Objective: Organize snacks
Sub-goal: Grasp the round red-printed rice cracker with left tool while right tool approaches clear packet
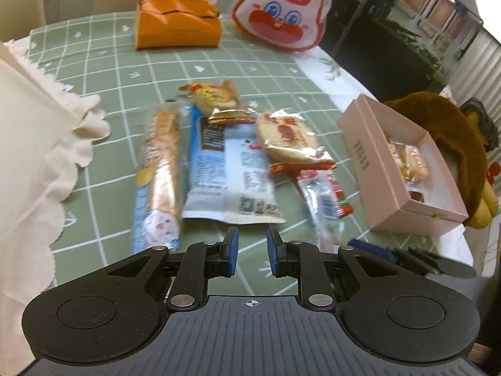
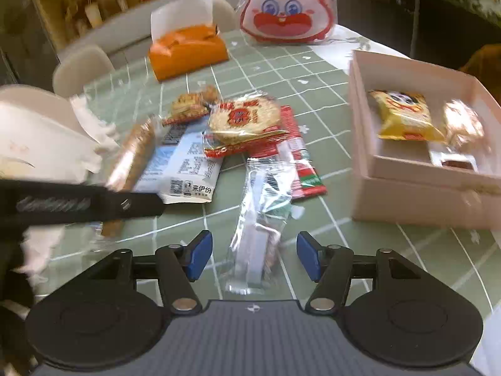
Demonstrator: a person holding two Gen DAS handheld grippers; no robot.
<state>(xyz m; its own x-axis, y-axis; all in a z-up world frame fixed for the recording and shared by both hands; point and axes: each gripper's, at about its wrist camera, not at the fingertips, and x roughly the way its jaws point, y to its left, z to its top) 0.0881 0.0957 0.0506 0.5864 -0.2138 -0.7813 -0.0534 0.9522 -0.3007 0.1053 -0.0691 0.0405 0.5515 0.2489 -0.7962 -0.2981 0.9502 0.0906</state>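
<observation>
Snacks (image 1: 231, 156) in crinkled, colourful wrappers, piled together.

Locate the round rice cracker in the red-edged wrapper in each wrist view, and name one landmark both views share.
Left wrist view: the round rice cracker lies right of centre, overlapping the right edge of the blue-and-white pouch, left of the pink box.
Right wrist view: the round rice cracker lies just left of centre, resting on the pouch and a red stick packet.
Shared landmark: the orange tissue pack at the table's far side.
</observation>
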